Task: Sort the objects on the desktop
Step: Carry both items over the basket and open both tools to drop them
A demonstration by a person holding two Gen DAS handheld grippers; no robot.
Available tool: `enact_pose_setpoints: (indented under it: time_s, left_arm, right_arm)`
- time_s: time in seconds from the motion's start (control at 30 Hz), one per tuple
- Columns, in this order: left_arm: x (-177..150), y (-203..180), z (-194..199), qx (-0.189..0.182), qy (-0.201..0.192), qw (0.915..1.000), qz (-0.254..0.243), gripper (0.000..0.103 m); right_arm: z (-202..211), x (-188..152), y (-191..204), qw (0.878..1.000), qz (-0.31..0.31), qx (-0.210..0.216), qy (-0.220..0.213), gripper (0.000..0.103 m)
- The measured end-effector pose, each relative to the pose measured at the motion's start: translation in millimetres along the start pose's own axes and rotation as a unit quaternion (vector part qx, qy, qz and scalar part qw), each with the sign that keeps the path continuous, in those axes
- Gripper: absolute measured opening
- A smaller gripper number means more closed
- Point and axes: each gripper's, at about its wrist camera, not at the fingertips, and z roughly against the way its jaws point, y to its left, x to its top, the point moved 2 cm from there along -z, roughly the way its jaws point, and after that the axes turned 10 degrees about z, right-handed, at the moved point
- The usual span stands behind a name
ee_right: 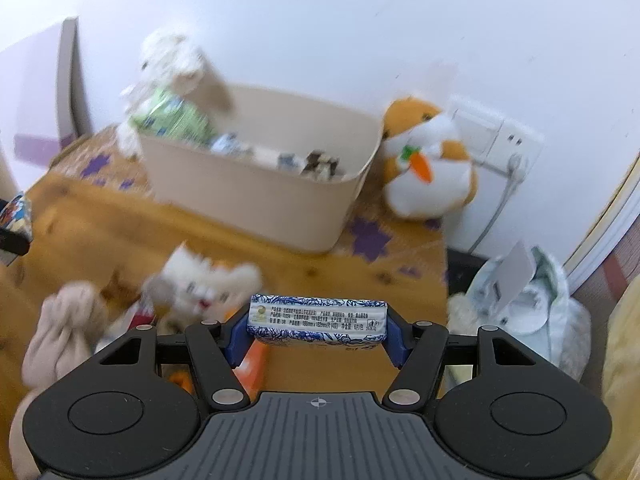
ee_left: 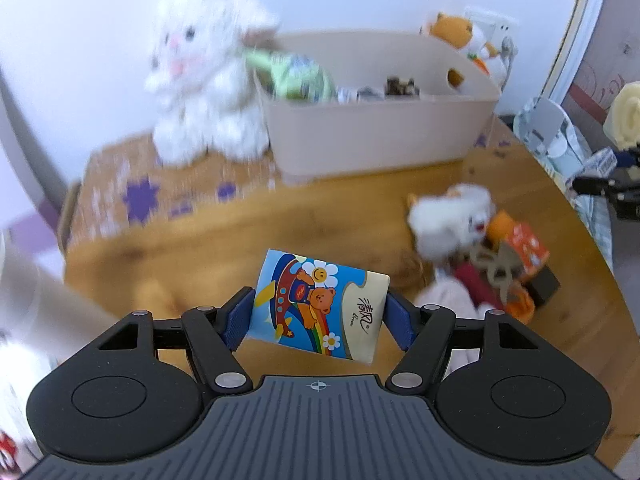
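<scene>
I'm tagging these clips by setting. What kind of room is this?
Probably a home bedroom or child's room: plush toys such as the white bunny and the carrot-holding hamster sit beside a beige storage bin on a wooden table, with bedding-like fabric alongside.

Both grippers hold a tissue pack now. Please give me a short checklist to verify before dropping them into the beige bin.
1. Left gripper shut on the cartoon tissue pack: ok, though the pack sits tilted.
2. Right gripper shut on the blue-patterned tissue pack: ok, level.
3. Beige bin top open: ok.
4. Free room inside bin: cannot tell; the green packet and small items occupy part of it.
5. Grippers above bin: not ok, both short of it.
</scene>
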Motion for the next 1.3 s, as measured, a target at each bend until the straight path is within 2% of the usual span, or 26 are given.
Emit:
enact_pose_setpoints:
  time_s: [0.23, 0.53, 0.7, 0.9, 1.03, 1.13, 1.3]
  left_arm:
    - [50.9, -22.7, 5.7, -0.006, -0.043, 0.9987, -0.027, 0.069]
    - [109.0, -59.5, 1.7, -0.008, -0.093, 0.9941, -0.055, 0.069]
    - [135.5, -69.1, -7.0, -0.007, -0.108, 0.993, -0.048, 0.069]
    - [155.6, -74.5, -29.3, -0.002, -0.104, 0.9946, 0.002, 0.069]
    - [158.8, -79.8, -48.7, 0.019, -0.1, 0.9947, 0.013, 0.069]
    - [161.0, -79.6, -65.2, 0.032, -0.091, 0.995, 0.026, 0.069]
    - [164.6, -75.7, -90.9, 0.048, -0.074, 0.9946, 0.054, 0.069]
  right_arm:
    - [-3.3, 36.8, -26.0, 0.999, -0.006, -0.027, -0.034, 0.061]
    - [-12.2, 78.0, -48.7, 0.997, 0.001, -0.042, -0.07, 0.061]
    - [-22.5, 95.2, -46.9, 0.995, 0.012, -0.047, -0.082, 0.061]
    - [-42.1, 114.3, -43.7, 0.995, 0.009, -0.048, -0.091, 0.061]
    - [-58.5, 123.2, -45.6, 0.995, -0.01, -0.04, -0.093, 0.061]
    - [-68.3, 129.8, -46.0, 0.993, -0.018, -0.035, -0.114, 0.061]
    - [-94.7, 140.9, -42.1, 0.994, -0.01, -0.025, -0.102, 0.061]
